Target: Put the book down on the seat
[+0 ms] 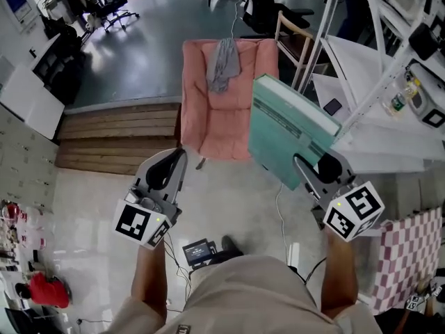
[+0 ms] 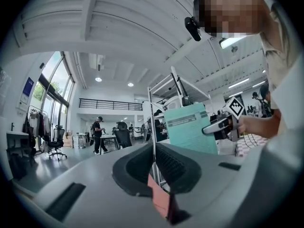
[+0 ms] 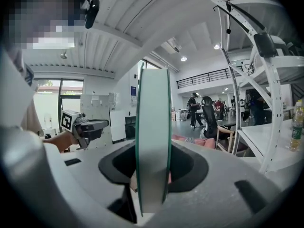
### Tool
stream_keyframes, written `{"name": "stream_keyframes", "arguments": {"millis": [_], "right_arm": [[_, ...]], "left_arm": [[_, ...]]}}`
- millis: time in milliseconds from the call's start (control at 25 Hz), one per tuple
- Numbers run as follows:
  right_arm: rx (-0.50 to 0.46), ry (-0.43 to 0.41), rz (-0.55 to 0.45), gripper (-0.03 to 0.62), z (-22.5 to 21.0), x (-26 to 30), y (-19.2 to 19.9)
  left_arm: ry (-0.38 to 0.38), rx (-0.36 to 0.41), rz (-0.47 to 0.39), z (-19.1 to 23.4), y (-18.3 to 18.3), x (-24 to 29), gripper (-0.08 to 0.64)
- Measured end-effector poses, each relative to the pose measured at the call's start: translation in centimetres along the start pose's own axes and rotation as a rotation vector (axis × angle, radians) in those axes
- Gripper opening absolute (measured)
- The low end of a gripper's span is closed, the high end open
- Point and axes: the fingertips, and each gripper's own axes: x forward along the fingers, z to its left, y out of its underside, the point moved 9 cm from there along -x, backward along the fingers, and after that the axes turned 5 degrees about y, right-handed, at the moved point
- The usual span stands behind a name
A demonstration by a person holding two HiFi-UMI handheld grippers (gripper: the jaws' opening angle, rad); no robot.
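Observation:
A thick teal book is held upright in the air, my right gripper shut on its lower edge. In the right gripper view the book's page edge stands straight up between the jaws. The pink padded seat lies just left of and beyond the book, with a grey cloth draped over its back. My left gripper hovers near the seat's front left corner, shut and holding nothing. From the left gripper view the book shows at right.
Wooden steps run left of the seat. A white rack with tables stands at the right, and a wooden chair behind the seat. A small device with cables lies on the floor by my feet. A checkered mat is at the lower right.

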Motion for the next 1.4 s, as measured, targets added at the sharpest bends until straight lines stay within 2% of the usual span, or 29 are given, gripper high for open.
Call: {"name": "stream_keyframes", "arguments": {"millis": [360,600,840,1040,1400], "right_arm": [[-0.009,-0.030,0.021,0.155,2.2,8.6,-1.3],[-0.022,-0.104,0.033,0.155,3.2,14.7,-2.2],[-0.018,-0.192,0.050,0.155,0.9,20.8,-1.3],[-0.015,-0.311,0.064,0.155,-1.9,28.0,-0.8],[-0.020,-0.479,0.134,0.155,-6.6,40.7,1.0]], "left_arm": [[-0.024,-0.027,-0.022,8.0,2.1,-0.6,0.020],[-0.095,-0.043,-0.032,12.2,2.9,-1.9,0.020],[-0.179,-0.043,-0.009,14.5,3.9,-1.1,0.020],[-0.293,-0.032,0.037,17.0,4.9,0.6,0.020],[-0.434,-0.104,0.122,22.1,9.1,6.5,0.020]]}}
